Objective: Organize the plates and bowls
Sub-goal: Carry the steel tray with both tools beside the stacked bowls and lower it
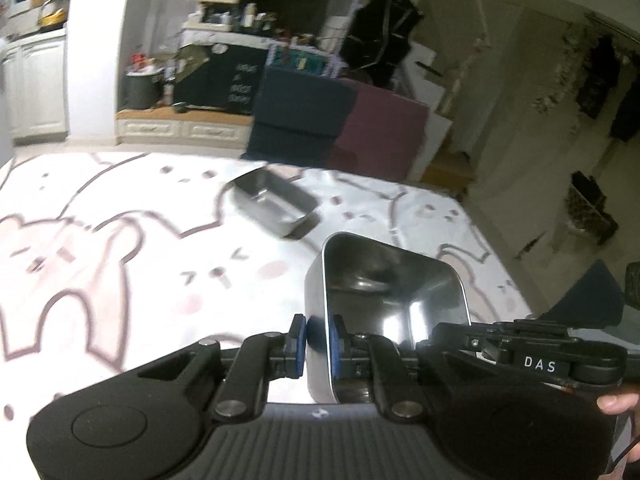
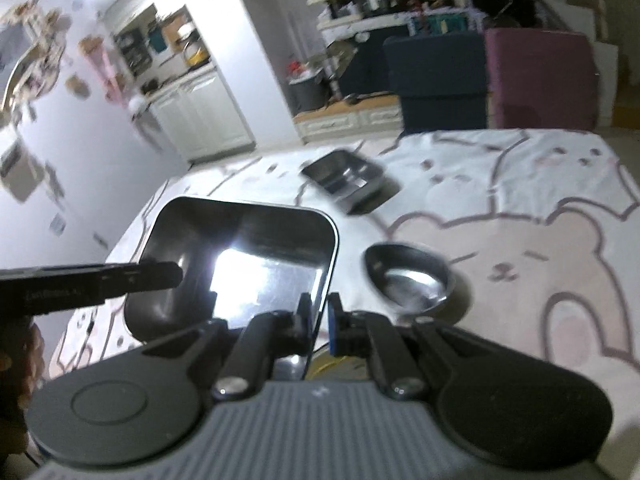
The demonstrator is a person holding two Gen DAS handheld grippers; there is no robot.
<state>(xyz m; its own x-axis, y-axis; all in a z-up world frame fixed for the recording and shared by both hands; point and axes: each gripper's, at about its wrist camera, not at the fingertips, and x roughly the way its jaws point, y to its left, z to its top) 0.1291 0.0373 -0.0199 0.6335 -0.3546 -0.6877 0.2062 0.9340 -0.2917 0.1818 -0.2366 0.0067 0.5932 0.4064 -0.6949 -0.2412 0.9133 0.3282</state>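
Observation:
A square steel tray [image 1: 394,300] is held by both grippers above the bear-print tablecloth [image 1: 120,260]. My left gripper [image 1: 318,340] is shut on the tray's left wall. My right gripper [image 2: 320,320] is shut on the right wall of the same tray [image 2: 248,256]; the left gripper's arm [image 2: 100,280] shows across its left side. A second rectangular steel tray [image 1: 276,204] lies farther back on the cloth, also in the right wrist view [image 2: 344,176]. A small round steel bowl [image 2: 408,276] sits on the cloth just right of the held tray.
A dark blue seat [image 1: 296,112] and a maroon seat [image 1: 380,128] stand beyond the table's far edge. White cabinets [image 2: 200,112] and cluttered shelves [image 1: 224,12] are in the background. The table's right edge [image 1: 492,248] drops to the floor.

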